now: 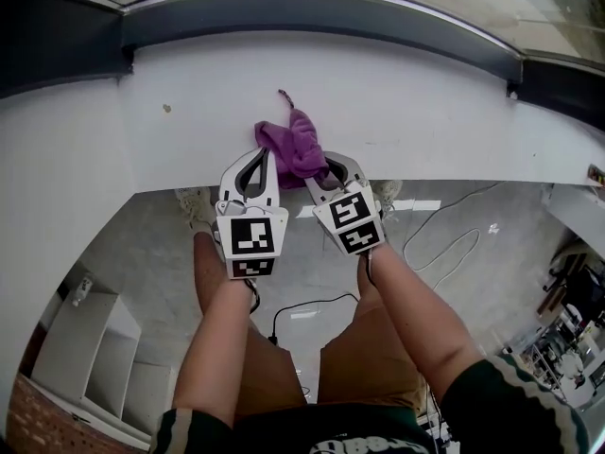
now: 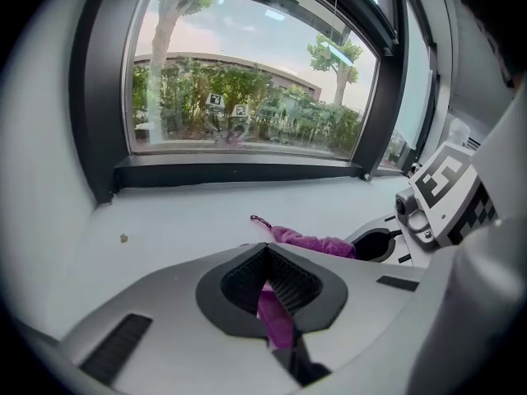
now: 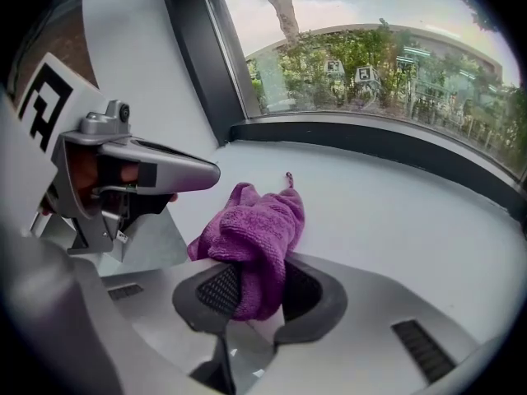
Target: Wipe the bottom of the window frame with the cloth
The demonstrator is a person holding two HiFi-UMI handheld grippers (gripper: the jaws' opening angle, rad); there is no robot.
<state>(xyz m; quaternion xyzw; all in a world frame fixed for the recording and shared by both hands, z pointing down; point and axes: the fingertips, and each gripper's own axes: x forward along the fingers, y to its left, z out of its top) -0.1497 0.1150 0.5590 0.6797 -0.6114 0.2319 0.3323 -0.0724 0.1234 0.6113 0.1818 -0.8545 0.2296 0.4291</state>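
two hand-held grippers, left [image 1: 255,157] and right [image 1: 328,166], clamp the cloth [image 1: 299,142], lengthwise toward the window frame [image 1: 312,14].

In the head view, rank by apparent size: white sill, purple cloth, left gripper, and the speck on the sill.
1. white sill
2. left gripper, though nearness to the camera enlarges it
3. purple cloth
4. speck

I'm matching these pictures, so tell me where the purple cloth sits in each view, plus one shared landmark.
Head view: cloth at centre, on the white sill, near its front edge.
Left gripper view: cloth low centre, a strip pinched in the jaws.
Right gripper view: cloth at centre, bunched in the jaws.
Shared landmark: the dark window frame behind the sill.
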